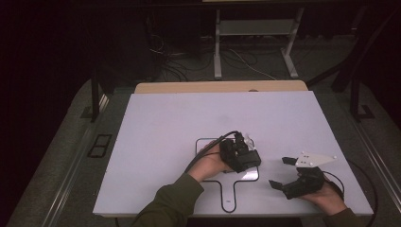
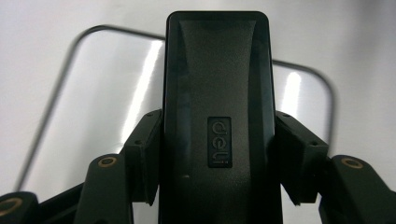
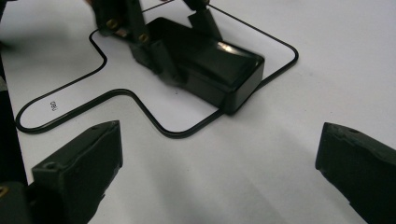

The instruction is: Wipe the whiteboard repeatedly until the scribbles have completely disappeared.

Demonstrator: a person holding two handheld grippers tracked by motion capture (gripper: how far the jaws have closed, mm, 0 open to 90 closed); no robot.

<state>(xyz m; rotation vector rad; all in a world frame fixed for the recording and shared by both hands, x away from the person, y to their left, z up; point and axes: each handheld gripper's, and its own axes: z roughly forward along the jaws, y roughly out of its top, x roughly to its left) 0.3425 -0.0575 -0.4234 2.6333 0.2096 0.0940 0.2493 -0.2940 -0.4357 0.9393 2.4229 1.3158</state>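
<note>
A black oblong box (image 2: 217, 60) with a small label on its lid lies low over the white table (image 1: 165, 123), inside the wide part of a black paddle-shaped outline (image 3: 140, 100). My left gripper (image 2: 219, 140) is shut on the box, one pad pressed on each long side. In the high view the left gripper (image 1: 241, 153) and the box (image 1: 249, 161) are at the table's front middle. In the right gripper view the box (image 3: 210, 70) has one corner over the outline. My right gripper (image 3: 217, 177) stands open and holds nothing. It rests right of the box (image 1: 280, 172).
The outline's narrow handle part (image 1: 228, 191) runs toward the table's front edge. A wooden strip (image 1: 217, 86) borders the back of the table. Beyond it are a dark floor with cables and a metal frame (image 1: 217, 47).
</note>
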